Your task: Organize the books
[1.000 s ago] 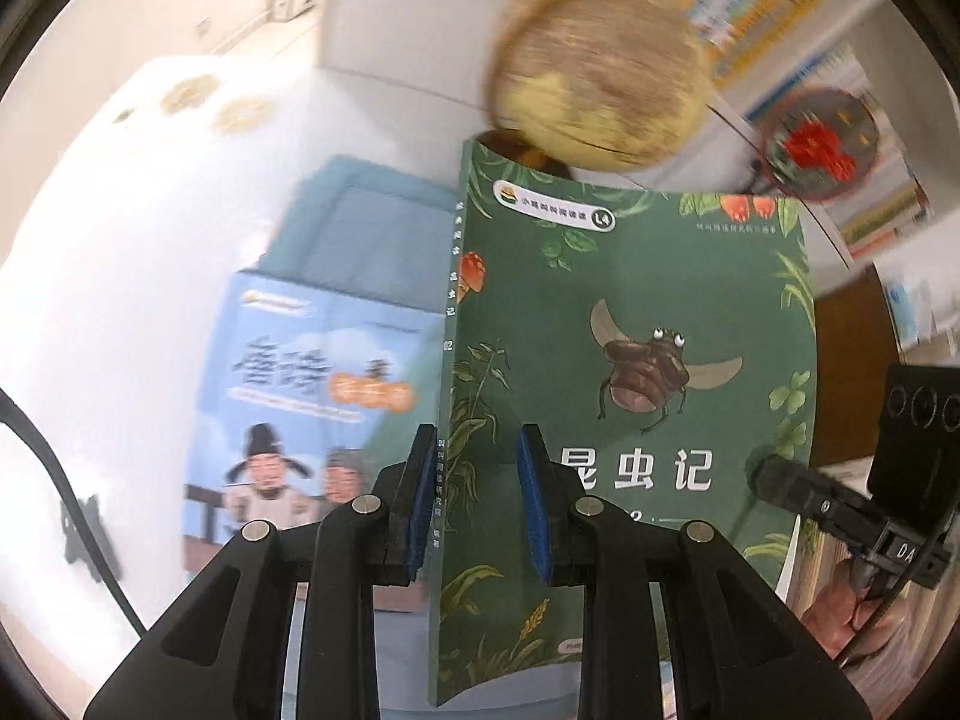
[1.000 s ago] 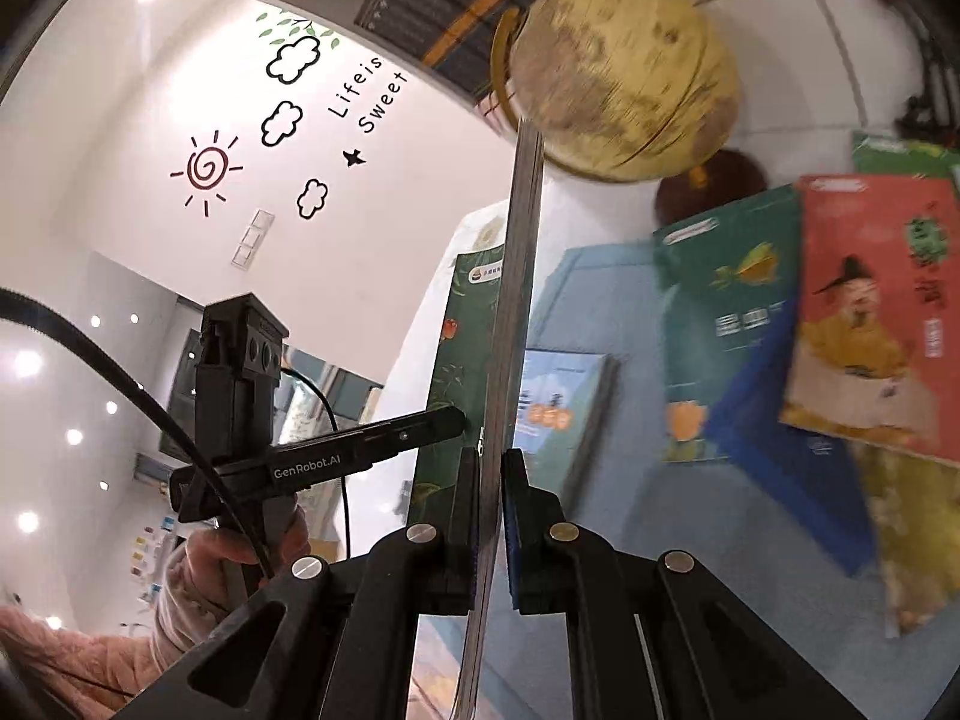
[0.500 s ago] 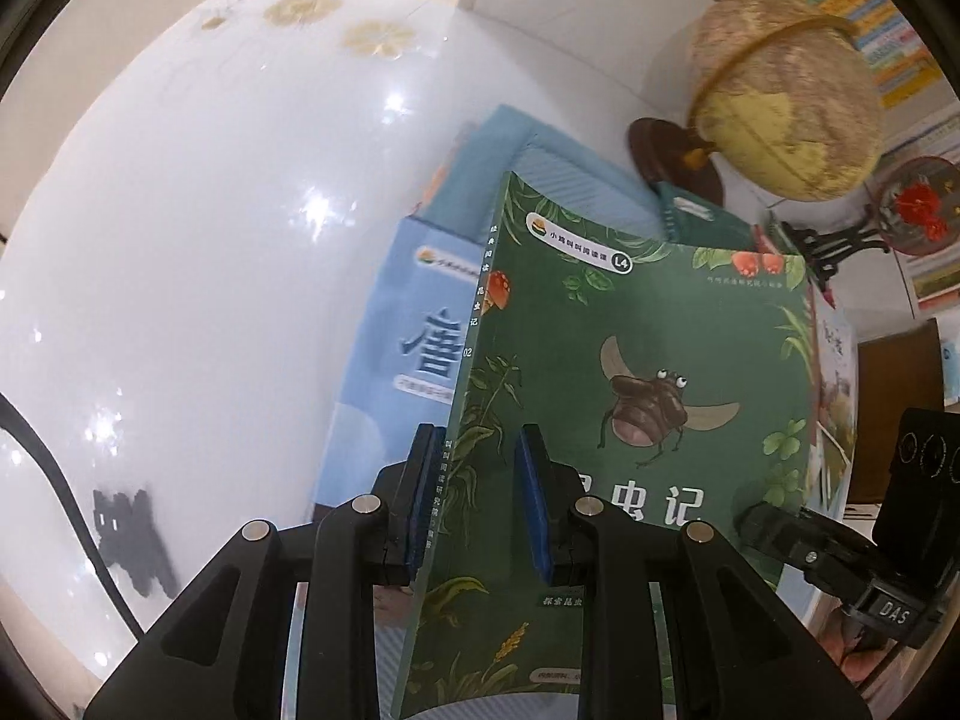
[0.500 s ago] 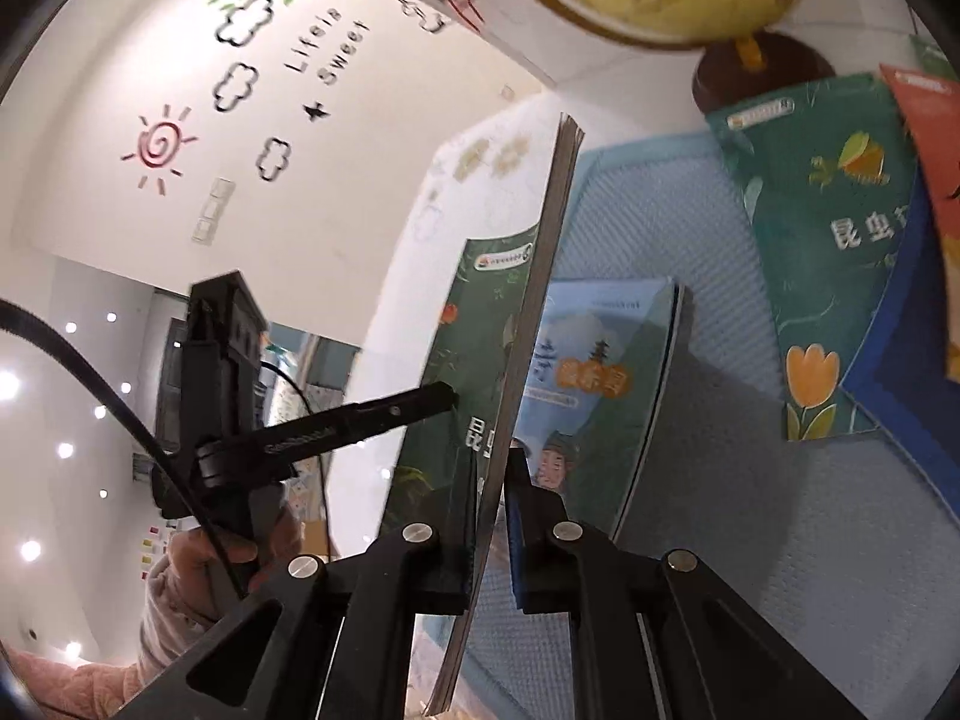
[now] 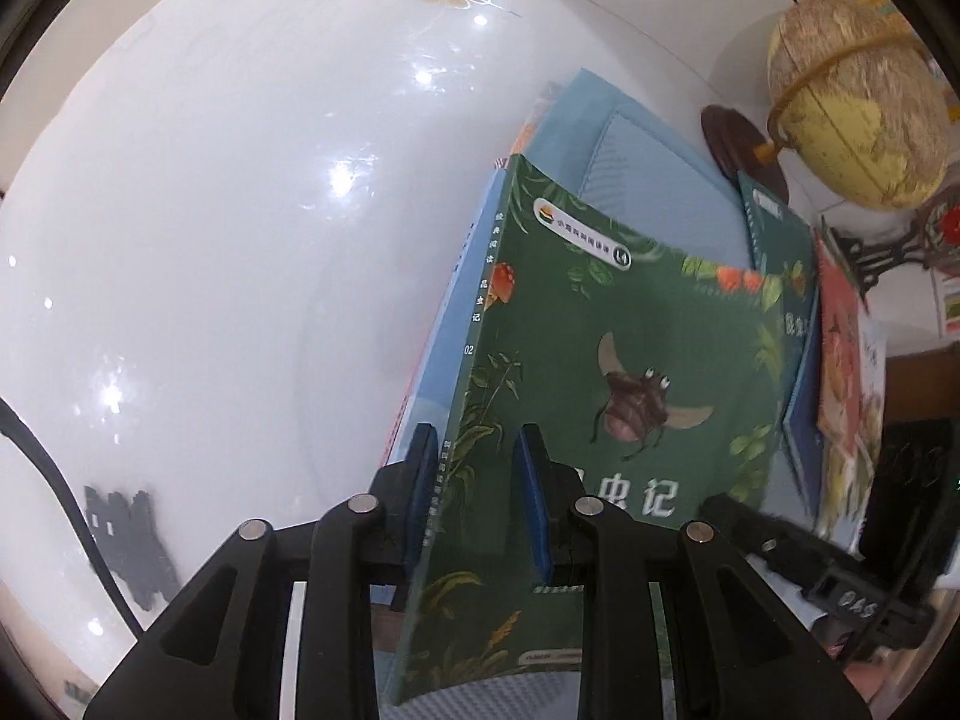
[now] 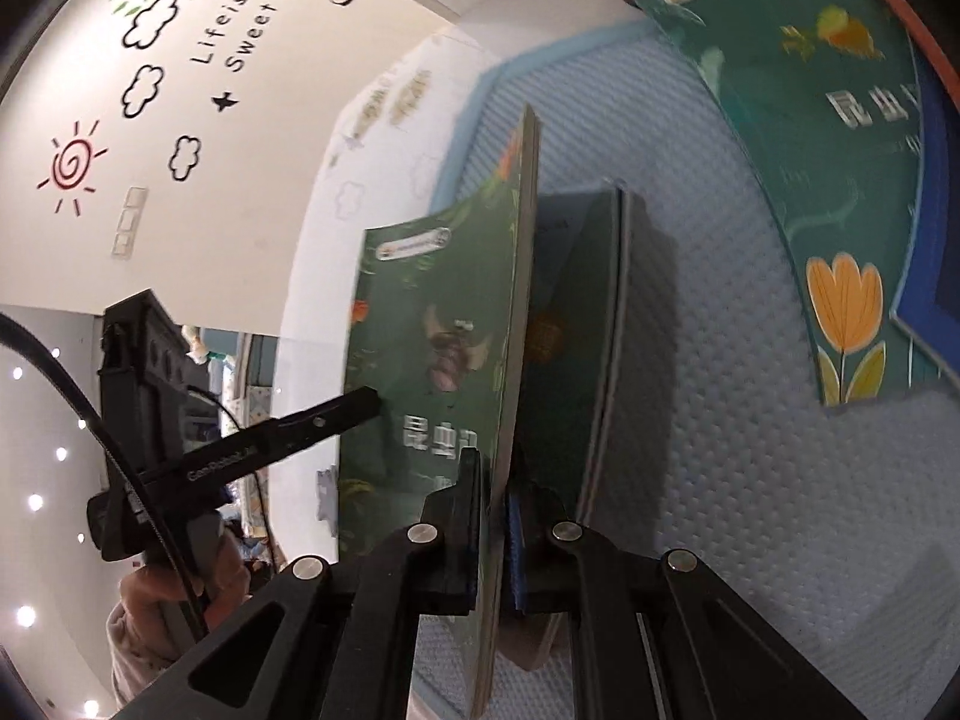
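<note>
A green insect book with a beetle on its cover (image 5: 630, 360) is held over a pale blue book (image 5: 444, 324) lying on the blue mat (image 5: 654, 198). My right gripper (image 6: 493, 516) is shut on the green book's (image 6: 432, 324) page edge. My left gripper (image 5: 474, 498) straddles the book's spine with its jaws apart, not pressing it. The lower book (image 6: 576, 312) shows in shadow just under the green one in the right wrist view. The right gripper's body (image 5: 840, 576) shows at the lower right of the left wrist view.
A globe on a dark wooden base (image 5: 852, 102) stands at the back right. A second green book (image 6: 840, 138), a red book (image 5: 846, 354) and a dark blue one (image 6: 942, 240) lie at the right on the mat. The white glossy table (image 5: 210, 240) spreads left.
The green book has come down and tilted flatter over the pale blue book, now covering most of it. Both grippers have moved down with it toward the mat.
</note>
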A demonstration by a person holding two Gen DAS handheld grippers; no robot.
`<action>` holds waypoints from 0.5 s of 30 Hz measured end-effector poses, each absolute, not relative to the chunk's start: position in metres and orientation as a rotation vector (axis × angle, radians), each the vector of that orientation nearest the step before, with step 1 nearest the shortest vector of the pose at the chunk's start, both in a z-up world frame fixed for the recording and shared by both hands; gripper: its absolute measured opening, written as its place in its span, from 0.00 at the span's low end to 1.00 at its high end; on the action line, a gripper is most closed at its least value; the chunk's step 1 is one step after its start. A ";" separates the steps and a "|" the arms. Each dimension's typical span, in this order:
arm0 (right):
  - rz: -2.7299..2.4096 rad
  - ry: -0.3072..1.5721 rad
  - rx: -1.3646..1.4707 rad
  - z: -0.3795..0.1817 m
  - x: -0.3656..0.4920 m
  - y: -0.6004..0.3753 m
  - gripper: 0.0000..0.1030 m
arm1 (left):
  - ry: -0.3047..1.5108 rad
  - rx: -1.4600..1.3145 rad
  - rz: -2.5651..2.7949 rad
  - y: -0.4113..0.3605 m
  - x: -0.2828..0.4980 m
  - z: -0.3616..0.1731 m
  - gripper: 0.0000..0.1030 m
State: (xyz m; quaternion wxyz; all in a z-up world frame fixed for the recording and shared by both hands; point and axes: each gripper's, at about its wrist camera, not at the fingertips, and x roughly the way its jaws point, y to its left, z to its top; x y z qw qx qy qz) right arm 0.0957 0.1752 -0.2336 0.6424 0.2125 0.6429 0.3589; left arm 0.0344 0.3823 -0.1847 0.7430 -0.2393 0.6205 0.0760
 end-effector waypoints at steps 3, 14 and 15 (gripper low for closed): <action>0.797 1.468 0.497 -0.237 0.093 0.175 0.09 | 1.351 -0.559 0.180 0.386 0.037 -0.184 0.26; 0.754 1.469 0.559 -0.248 0.088 0.161 0.15 | 1.347 -0.542 0.268 0.387 0.037 -0.183 0.34; 0.756 1.470 0.576 -0.248 0.088 0.159 0.18 | 1.344 -0.550 0.281 0.388 0.037 -0.182 0.34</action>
